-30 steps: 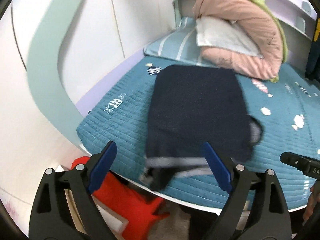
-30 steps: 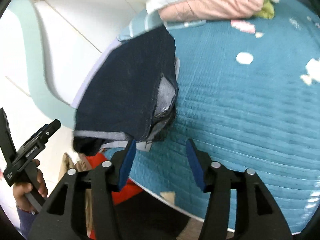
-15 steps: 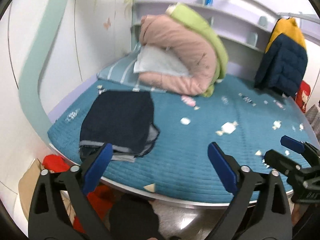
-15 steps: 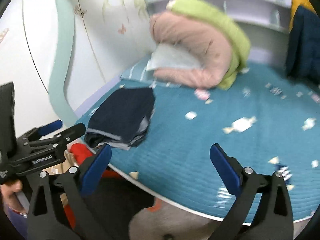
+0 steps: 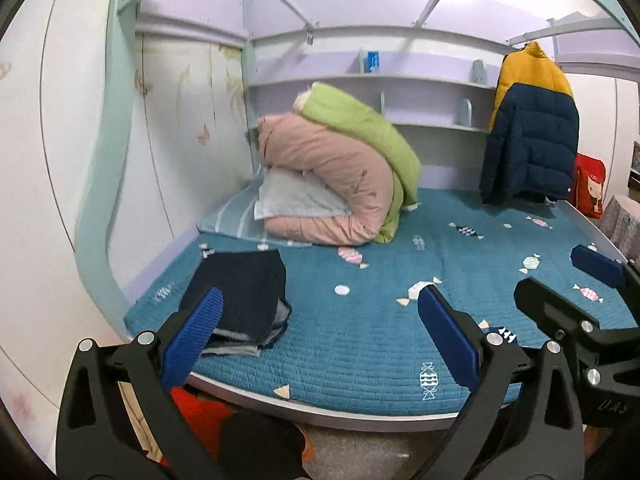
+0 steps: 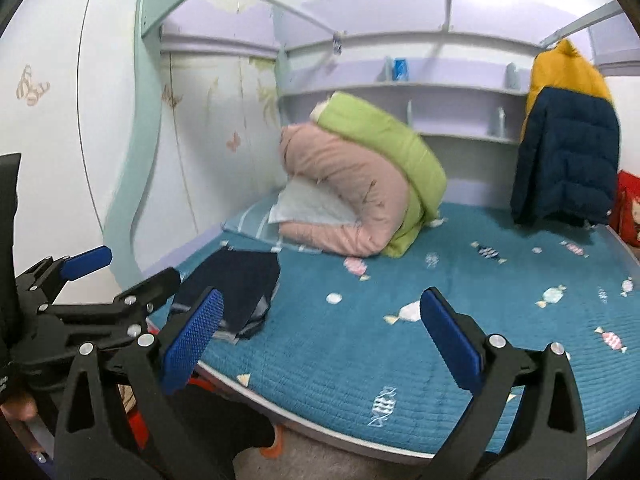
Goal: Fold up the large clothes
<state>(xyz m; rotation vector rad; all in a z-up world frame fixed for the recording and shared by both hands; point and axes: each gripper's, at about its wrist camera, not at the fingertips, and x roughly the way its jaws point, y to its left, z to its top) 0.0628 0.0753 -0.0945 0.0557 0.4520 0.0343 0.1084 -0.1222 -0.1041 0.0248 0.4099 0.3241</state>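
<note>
1. Left gripper (image 5: 320,334), black with blue pads: jaws spread wide, nothing between them.
2. Right gripper (image 6: 318,334), same make: jaws spread wide, empty.
3. Folded dark navy garment (image 5: 240,292): near-left corner of teal quilted bed cover (image 5: 360,340), long axis running from the front edge toward the pink and green rolled duvet (image 5: 340,184).

A child's bedroom in a home: a bed with a teal quilted candy-print cover (image 5: 360,344), a rolled pink and green duvet (image 5: 340,184) at its head end, lilac wall shelves (image 5: 420,80), butterfly-decorated walls (image 5: 180,140), and a yellow-and-navy puffer jacket (image 5: 528,136) hanging at the far edge
</note>
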